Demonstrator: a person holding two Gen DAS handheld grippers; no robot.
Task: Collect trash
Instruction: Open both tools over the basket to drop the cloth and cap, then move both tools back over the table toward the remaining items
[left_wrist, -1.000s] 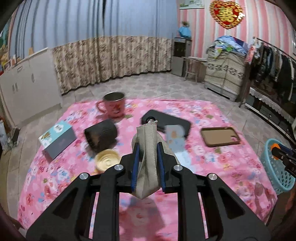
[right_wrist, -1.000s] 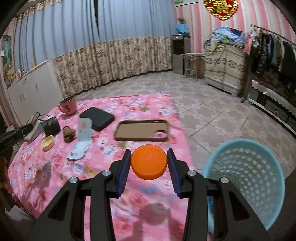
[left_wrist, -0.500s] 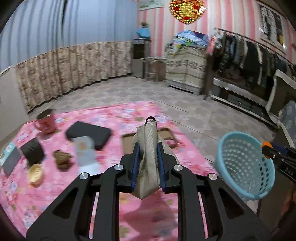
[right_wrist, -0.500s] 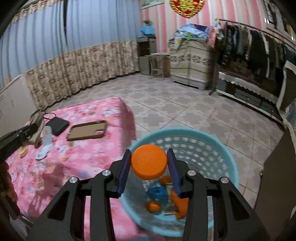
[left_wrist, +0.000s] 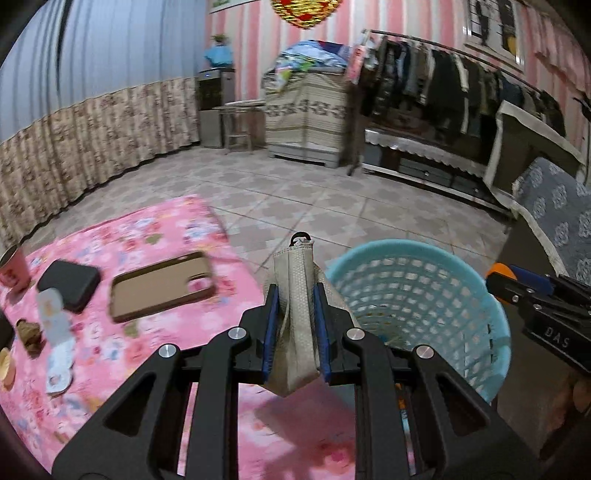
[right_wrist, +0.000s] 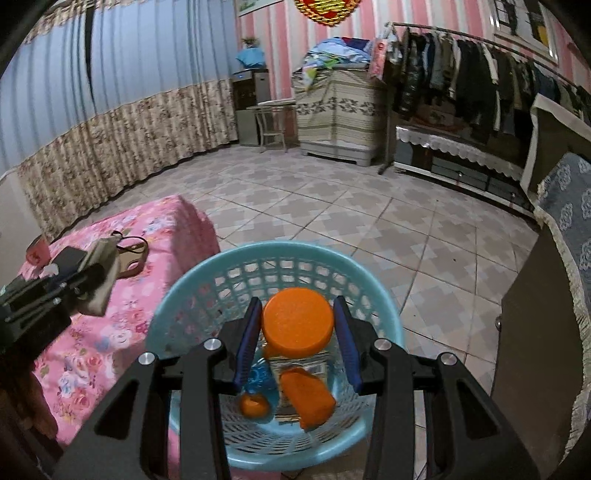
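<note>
My left gripper (left_wrist: 295, 326) is shut on a beige woven pouch (left_wrist: 295, 295) and holds it over the pink table's right edge, beside the light blue basket (left_wrist: 436, 254). My right gripper (right_wrist: 297, 334) has its jaws spread wider than the round orange lid (right_wrist: 297, 321) between them, with a gap on each side, right above the same basket (right_wrist: 207, 273). The basket holds orange pieces (right_wrist: 308, 397) and a blue wrapper (right_wrist: 260, 378). The left gripper with the pouch (right_wrist: 98, 273) shows at the left in the right wrist view.
On the pink flowered tablecloth (left_wrist: 155, 236) lie a brown phone case (left_wrist: 159, 286), a black case (left_wrist: 68, 284), a pale wrapper (left_wrist: 53, 321), a brown scrap (left_wrist: 29, 332) and a pink mug (left_wrist: 13, 267). A dark cabinet (right_wrist: 539, 332) stands right of the basket on the tiled floor.
Both grippers swung right from the table to the basket. The right jaws have spread apart from the orange lid above the basket. The left still holds the pouch.
</note>
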